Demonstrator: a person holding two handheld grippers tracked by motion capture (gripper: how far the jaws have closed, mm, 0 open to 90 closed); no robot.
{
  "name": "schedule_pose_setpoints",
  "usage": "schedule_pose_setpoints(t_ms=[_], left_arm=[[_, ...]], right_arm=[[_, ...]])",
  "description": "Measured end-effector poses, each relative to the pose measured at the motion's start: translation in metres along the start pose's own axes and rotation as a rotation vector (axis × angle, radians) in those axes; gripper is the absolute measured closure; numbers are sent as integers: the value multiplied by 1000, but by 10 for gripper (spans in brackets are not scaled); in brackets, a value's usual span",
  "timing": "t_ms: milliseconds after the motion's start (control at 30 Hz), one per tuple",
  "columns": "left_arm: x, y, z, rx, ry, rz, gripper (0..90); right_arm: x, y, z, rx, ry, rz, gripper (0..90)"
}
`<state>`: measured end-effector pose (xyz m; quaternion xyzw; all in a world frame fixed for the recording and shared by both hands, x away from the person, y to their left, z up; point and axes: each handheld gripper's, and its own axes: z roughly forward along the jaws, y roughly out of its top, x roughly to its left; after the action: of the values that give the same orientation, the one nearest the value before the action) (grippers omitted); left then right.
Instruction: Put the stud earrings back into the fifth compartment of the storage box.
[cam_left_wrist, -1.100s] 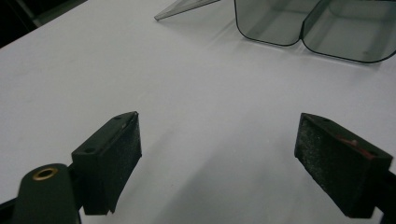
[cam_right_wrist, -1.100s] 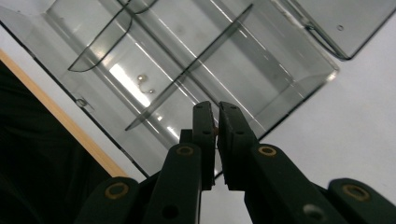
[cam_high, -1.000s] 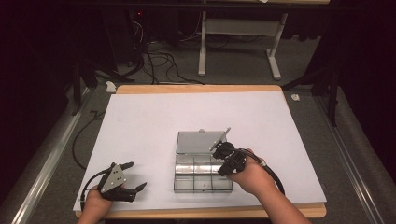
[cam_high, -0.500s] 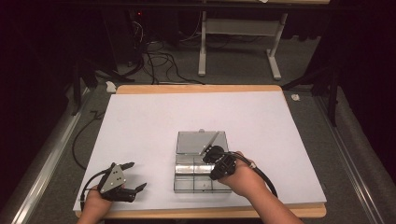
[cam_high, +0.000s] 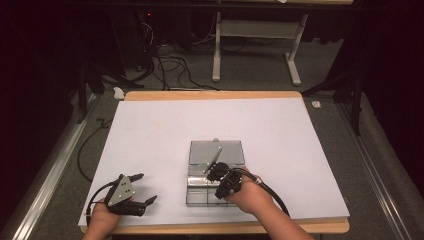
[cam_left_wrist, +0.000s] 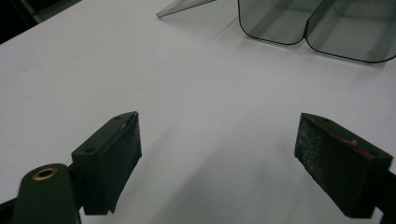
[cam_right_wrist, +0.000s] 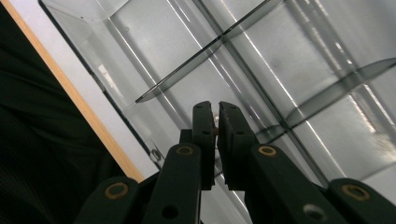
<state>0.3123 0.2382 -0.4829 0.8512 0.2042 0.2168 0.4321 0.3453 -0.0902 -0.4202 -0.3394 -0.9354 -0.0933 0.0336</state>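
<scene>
A clear plastic compartment box (cam_high: 197, 192) lies on the white table top (cam_high: 150, 135), its lid (cam_high: 232, 152) folded open on the far side. My right gripper (cam_high: 212, 172) hovers over the box's right half with its jaws shut (cam_right_wrist: 215, 108); only a thin slit shows between the pads. A thin grey divider strip (cam_high: 216, 156) slants across the compartments (cam_right_wrist: 205, 51) just beyond the fingertips; I cannot tell whether they touch it. My left gripper (cam_high: 146, 187) rests open near the front left of the table, nothing between its pads (cam_left_wrist: 233, 163), facing the box (cam_left_wrist: 280, 23).
The table's wooden front edge (cam_high: 200, 229) runs just under both hands. Past the far edge stand a white frame (cam_high: 255, 30) and floor cables (cam_high: 165, 65). A metal rail (cam_high: 50, 175) runs along the left side.
My right gripper has moved left and toward the near side over the box, dipping lower, and the divider strip has shifted left along with it. The left gripper has stayed put.
</scene>
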Motion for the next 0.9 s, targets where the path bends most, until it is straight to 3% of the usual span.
schedule_pose_setpoints(t_ms=[233, 333, 433, 533, 900], left_arm=[[0, 0, 0, -1, -1, 3, 152], [1, 0, 1, 4, 3, -10, 153], [0, 0, 0, -3, 0, 3, 153], [0, 0, 0, -2, 3, -10, 152], [0, 0, 0, -2, 0, -4, 153]], right_arm=[[0, 1, 13, 16, 20, 6, 862], [0, 2, 15, 22, 19, 3, 824], [0, 2, 13, 8, 18, 3, 813], [0, 2, 9, 1, 11, 4, 809], [-16, -13, -18, -59, -20, 59, 778]])
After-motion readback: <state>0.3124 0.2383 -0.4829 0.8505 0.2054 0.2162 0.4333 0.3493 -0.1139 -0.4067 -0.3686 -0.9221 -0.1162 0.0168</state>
